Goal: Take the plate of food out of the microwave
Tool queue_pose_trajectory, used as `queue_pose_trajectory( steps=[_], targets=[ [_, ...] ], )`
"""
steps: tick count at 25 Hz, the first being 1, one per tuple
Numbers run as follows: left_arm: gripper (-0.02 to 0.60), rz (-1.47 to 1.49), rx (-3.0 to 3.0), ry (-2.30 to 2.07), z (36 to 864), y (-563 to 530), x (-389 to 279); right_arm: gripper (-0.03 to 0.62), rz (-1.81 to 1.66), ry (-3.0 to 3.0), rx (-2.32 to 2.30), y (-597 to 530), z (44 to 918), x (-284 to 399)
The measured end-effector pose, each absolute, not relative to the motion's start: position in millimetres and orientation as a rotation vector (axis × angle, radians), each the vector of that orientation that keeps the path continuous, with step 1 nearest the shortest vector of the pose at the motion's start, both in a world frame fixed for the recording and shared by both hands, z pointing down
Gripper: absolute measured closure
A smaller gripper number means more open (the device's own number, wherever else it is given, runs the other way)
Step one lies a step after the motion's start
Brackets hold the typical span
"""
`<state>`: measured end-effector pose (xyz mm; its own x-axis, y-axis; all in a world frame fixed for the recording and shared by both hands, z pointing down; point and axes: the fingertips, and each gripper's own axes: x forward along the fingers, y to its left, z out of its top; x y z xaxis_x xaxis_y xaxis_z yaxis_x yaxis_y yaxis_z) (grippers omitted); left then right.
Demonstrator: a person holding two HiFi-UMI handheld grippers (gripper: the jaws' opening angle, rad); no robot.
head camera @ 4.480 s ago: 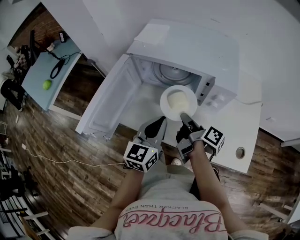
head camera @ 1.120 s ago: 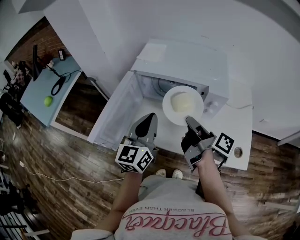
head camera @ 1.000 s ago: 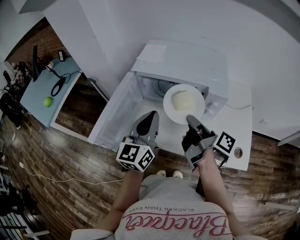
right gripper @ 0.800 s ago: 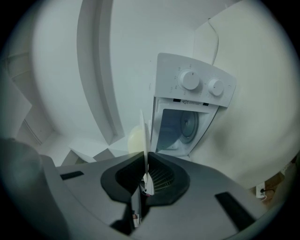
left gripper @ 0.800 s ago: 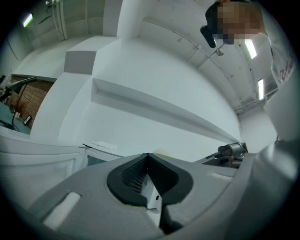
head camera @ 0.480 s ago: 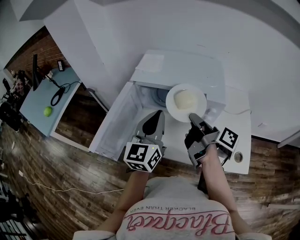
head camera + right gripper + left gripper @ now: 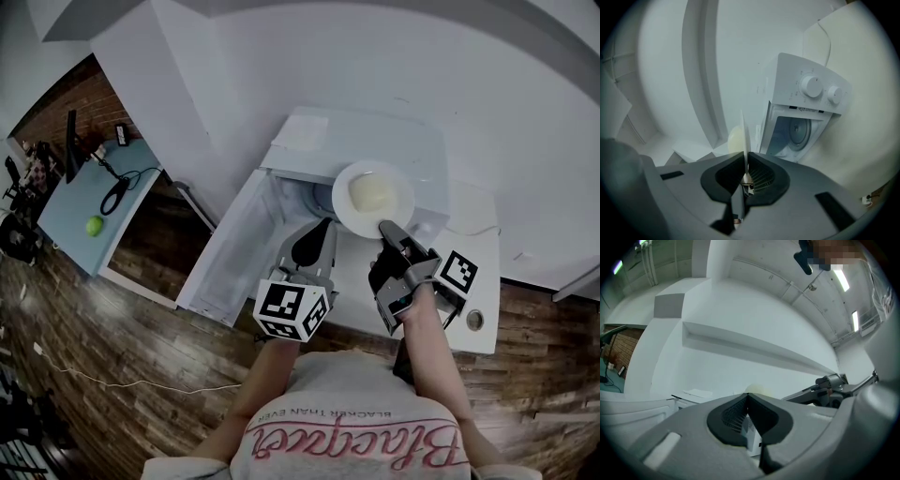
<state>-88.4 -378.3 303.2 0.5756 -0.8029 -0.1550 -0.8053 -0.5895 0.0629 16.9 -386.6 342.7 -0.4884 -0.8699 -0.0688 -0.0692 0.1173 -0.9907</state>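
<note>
1. Clamping noted on the right gripper (image 7: 384, 227): in the right gripper view its jaws (image 7: 744, 176) are pressed together on the near rim of the plate (image 7: 743, 133), which is seen edge-on as a thin white line rising from between the pads.
2. Right forearm reaches forward from the torso, and the gripper points roughly level toward the microwave (image 7: 375, 131). Its marker cube (image 7: 459, 274) sits on the outer side of the wrist.
3. In the head view the plate (image 7: 342, 187) extends straight out beyond the right fingertips, held clear of any surface. The pale mound of food (image 7: 370, 194) lies at its centre.
4. The plate is outside the cavity, in front of the microwave's open mouth. From above it overlaps the front top edge of the oven.
5. In the right gripper view the cavity and control knobs (image 7: 813, 86) lie just beside the plate edge, apart from it. The food (image 7: 735, 139) shows on the plate's other side.
6. Left gripper (image 7: 319, 230): jaws closed on each other with nothing between them, confirmed in the left gripper view (image 7: 747, 401). It is held level beside the right one, near the plate without touching it, marker cube (image 7: 292, 309) toward the torso.
7. The microwave door (image 7: 234, 239) stands swung open to the left. The oven rests on a white counter (image 7: 487, 244).
</note>
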Motion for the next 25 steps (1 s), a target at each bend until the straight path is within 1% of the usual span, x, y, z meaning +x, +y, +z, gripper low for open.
queue_pose_trajectory(
  steps=[8, 16, 25],
  targets=[
    [0.577, 0.258, -2.809, 1.397, 307.5, -385.5, -84.1, 0.571, -1.471, 1.672, -0.951, -389.1, 348.7, 18.9],
    [0.577, 0.25, -2.848, 1.382, 313.8, -383.6, -81.1, 0.572, -1.605, 1.595, -1.021, -378.9, 366.5, 14.2],
    [0.577, 0.255, -2.86, 1.374, 315.6, -378.9, -81.8, 0.572, -1.611, 1.581, -1.031, -374.8, 367.3, 15.0]
  ],
)
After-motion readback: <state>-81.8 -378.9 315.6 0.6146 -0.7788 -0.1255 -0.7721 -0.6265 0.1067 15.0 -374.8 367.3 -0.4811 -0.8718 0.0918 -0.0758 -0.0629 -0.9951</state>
